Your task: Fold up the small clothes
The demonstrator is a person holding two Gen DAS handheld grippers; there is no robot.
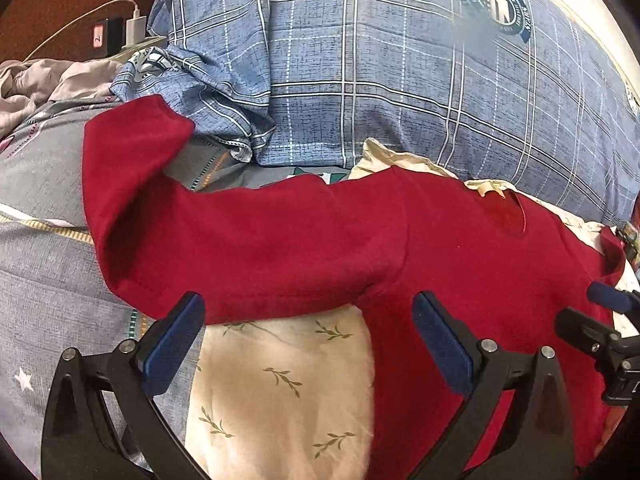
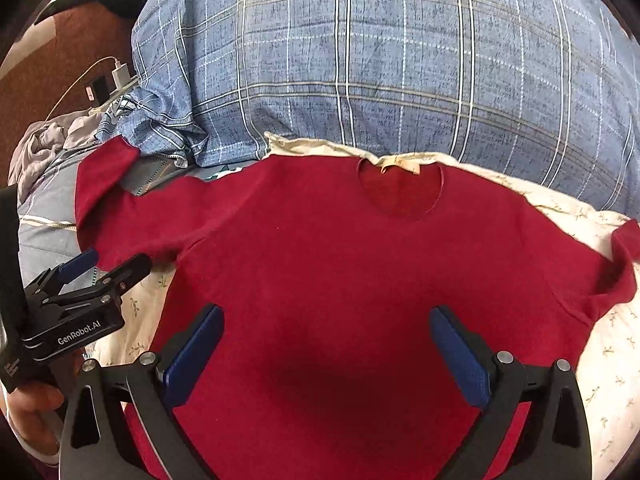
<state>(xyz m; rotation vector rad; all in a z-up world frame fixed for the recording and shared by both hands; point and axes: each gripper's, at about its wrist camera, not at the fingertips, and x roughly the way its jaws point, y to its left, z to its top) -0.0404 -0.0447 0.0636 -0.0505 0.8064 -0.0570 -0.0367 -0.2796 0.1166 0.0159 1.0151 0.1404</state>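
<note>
Our left gripper [image 1: 308, 340], spread and empty, hovers nearest the dark red knit sweater's [image 2: 340, 272] long sleeve [image 1: 240, 240], stretched toward nine o'clock; right gripper [image 2: 326, 356] spread above its body.

Bedding and clutter around the work area

A blue plaid quilt [image 2: 380, 80] with a round crest [image 1: 494, 0] lies bunched at the back. A cream leaf-print cloth [image 1: 280, 380] covers grey star-patterned bedding [image 1: 40, 300]. At the far left, crumpled grey fabric [image 2: 44, 140] sits near 1 white charger [image 1: 136, 26] with its cable.
</note>
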